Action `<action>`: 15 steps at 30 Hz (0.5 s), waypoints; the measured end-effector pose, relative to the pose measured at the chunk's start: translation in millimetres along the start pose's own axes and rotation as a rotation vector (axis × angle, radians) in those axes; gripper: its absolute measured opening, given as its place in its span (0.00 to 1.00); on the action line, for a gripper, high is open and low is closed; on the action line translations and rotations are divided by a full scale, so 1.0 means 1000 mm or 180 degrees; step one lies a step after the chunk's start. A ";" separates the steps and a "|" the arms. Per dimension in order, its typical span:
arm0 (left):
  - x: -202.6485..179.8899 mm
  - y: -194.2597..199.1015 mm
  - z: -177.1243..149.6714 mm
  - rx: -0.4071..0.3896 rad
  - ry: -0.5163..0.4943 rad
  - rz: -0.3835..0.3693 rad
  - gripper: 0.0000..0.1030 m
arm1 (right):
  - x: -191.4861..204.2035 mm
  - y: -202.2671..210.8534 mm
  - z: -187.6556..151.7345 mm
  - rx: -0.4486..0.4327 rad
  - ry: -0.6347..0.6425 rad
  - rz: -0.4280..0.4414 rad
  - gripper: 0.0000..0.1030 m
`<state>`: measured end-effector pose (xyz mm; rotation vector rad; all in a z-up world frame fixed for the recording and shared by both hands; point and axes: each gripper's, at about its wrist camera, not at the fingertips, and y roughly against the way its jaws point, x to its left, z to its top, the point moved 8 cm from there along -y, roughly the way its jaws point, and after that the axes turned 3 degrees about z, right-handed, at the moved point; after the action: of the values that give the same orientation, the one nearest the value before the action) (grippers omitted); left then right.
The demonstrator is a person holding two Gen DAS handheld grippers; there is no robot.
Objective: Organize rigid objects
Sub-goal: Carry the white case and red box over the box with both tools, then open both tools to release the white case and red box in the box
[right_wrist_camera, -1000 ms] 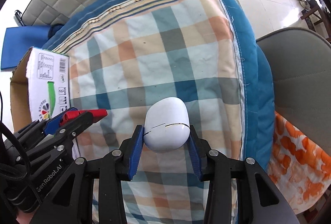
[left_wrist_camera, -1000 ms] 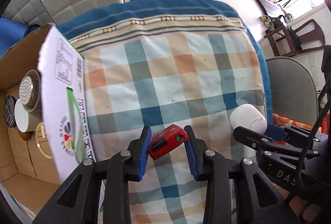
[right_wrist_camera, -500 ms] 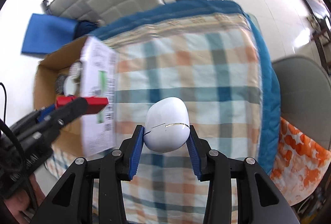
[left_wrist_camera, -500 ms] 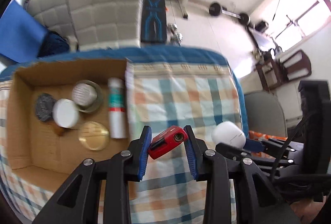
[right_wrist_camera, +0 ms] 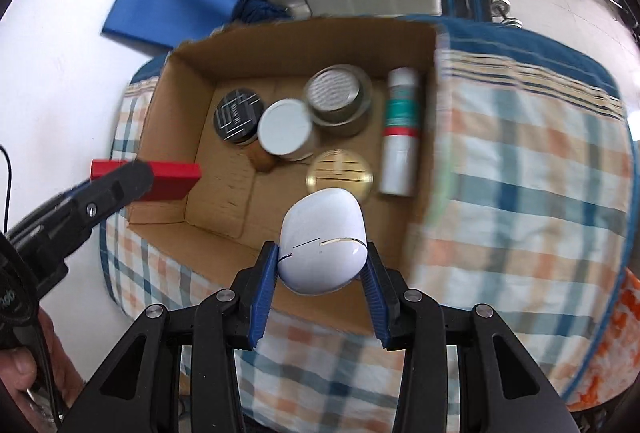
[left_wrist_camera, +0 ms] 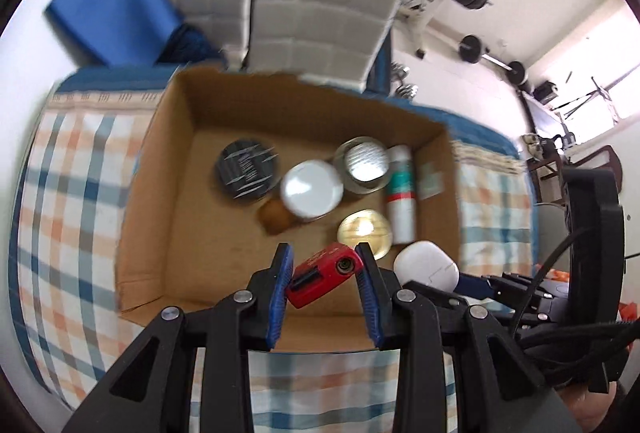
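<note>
Desk (left_wrist_camera: 76, 217) under a plaid cloth (right_wrist_camera: 532, 169), with an open cardboard box (left_wrist_camera: 168, 193) on it.

Box contents, clustered toward its right side:
- white spray can (right_wrist_camera: 398, 137) lying along the right wall
- glass jar with silver lid (right_wrist_camera: 338, 99)
- white-lidded jar (right_wrist_camera: 285, 127)
- black round tin (right_wrist_camera: 239, 115)
- gold disc (right_wrist_camera: 339, 173)
- small brown item (left_wrist_camera: 276, 219) beside the white-lidded jar, blurred, possibly a nut or cork

Left gripper (left_wrist_camera: 324, 273): jaws narrow, clamped on a red rectangular device (left_wrist_camera: 324, 275), held tilted above the near part of the box.

Right gripper (right_wrist_camera: 322, 265): jaws clamped on a white egg-shaped case (right_wrist_camera: 322, 243), held above the box's near wall, near the gold disc.

The two grippers are side by side.
</note>
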<state>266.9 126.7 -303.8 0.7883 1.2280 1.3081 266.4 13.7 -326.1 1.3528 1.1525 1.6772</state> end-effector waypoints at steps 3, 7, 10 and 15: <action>0.027 -0.019 -0.005 0.0148 0.0056 -0.0001 0.28 | 0.018 -0.039 0.005 0.0111 -0.0040 -0.0002 0.42; 0.058 -0.049 -0.002 0.0368 0.0118 -0.0004 0.28 | 0.028 -0.080 0.010 0.0222 -0.0136 -0.0032 0.42; 0.071 -0.077 0.003 0.0569 0.0164 -0.0029 0.28 | 0.026 -0.107 0.016 0.0298 -0.0221 -0.0089 0.42; 0.076 -0.112 0.011 0.0826 0.0184 -0.0102 0.15 | 0.017 -0.135 0.029 0.0386 -0.0357 -0.0228 0.42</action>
<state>295.8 183.9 -423.2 0.9150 1.4704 1.1660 287.8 85.9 -443.2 1.4434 1.2388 1.4824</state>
